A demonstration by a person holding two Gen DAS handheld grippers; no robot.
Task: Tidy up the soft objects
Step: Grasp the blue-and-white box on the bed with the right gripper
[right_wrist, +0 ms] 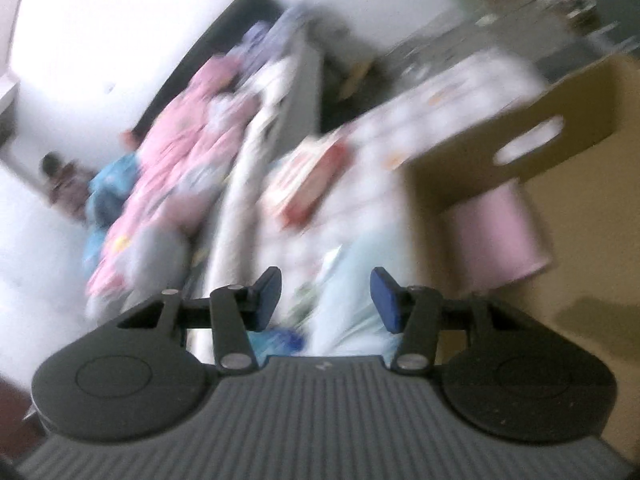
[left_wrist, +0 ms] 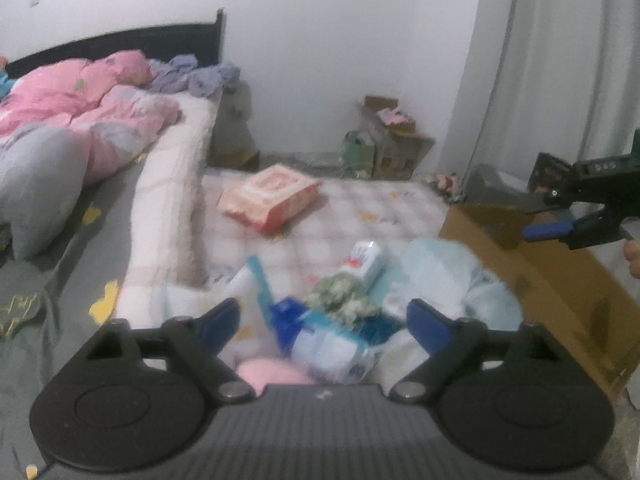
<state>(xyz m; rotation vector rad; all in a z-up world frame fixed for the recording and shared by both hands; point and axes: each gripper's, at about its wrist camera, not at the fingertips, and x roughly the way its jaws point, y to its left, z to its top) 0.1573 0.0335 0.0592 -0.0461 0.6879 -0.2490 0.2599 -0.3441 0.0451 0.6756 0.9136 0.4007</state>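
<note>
My left gripper hangs open just above a heap of soft things on a checked mat, gripping nothing. The heap holds blue-and-white packs, a green-white crumpled piece, a small white tissue pack, a pale blue plush and something pink. A red-and-pink pack lies farther back. At the right edge my right gripper is over a cardboard box. In the blurred right wrist view that gripper is open and empty. A pink item lies in the box.
A bed on the left carries a pink quilt, a grey pillow and a purple cloth. Small cartons stand against the white wall. A pale curtain hangs on the right.
</note>
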